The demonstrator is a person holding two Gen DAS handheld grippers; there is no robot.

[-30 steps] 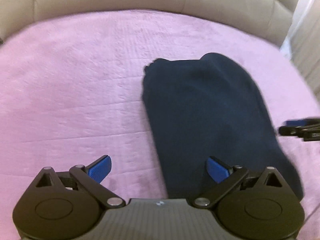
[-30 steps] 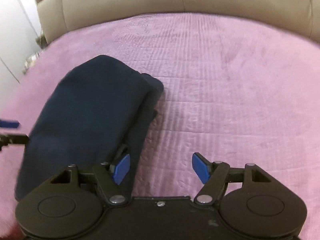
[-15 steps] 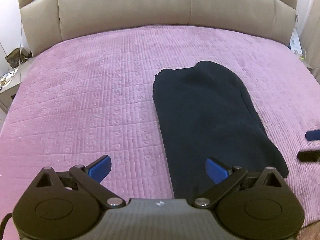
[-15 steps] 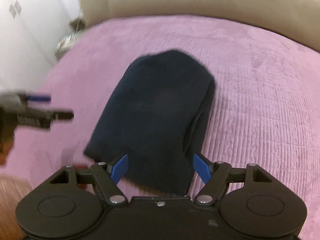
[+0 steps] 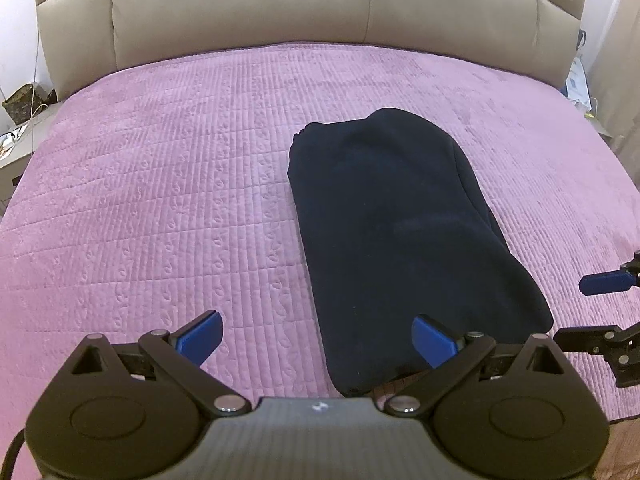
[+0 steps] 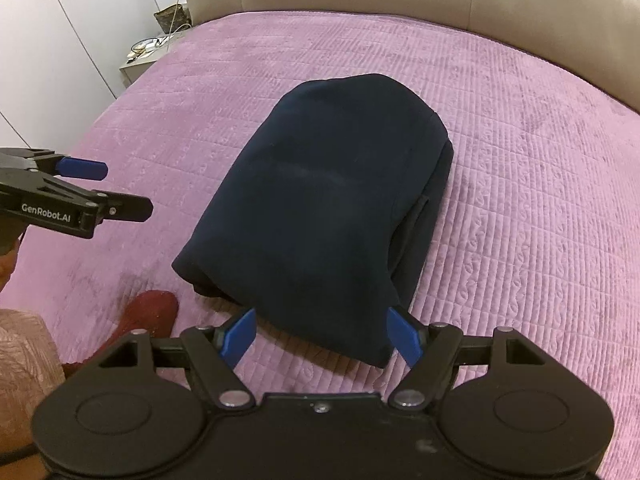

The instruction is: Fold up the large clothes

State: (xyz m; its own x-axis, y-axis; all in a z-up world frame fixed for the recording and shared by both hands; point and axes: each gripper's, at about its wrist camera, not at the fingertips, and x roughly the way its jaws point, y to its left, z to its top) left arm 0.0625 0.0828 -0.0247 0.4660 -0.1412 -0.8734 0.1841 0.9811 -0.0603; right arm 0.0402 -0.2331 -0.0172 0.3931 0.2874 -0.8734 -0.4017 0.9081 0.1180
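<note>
a: both grippers have pulled back and up off the dark garment (image 6: pixel 320 208) since a second ago.
b: where's it lying?
a: folded on the purple bedspread (image 5: pixel 160 200), near its front edge. left gripper (image 5: pixel 316 336) and right gripper (image 6: pixel 320 334) gape wide, holding nothing.

Folded garment (image 6: pixel 320 200): solid navy. Bedspread (image 5: pixel 160 200): pink-purple, quilted in ribbed lines. Headboard (image 5: pixel 280 4) at 12 o'clock: beige.
</note>
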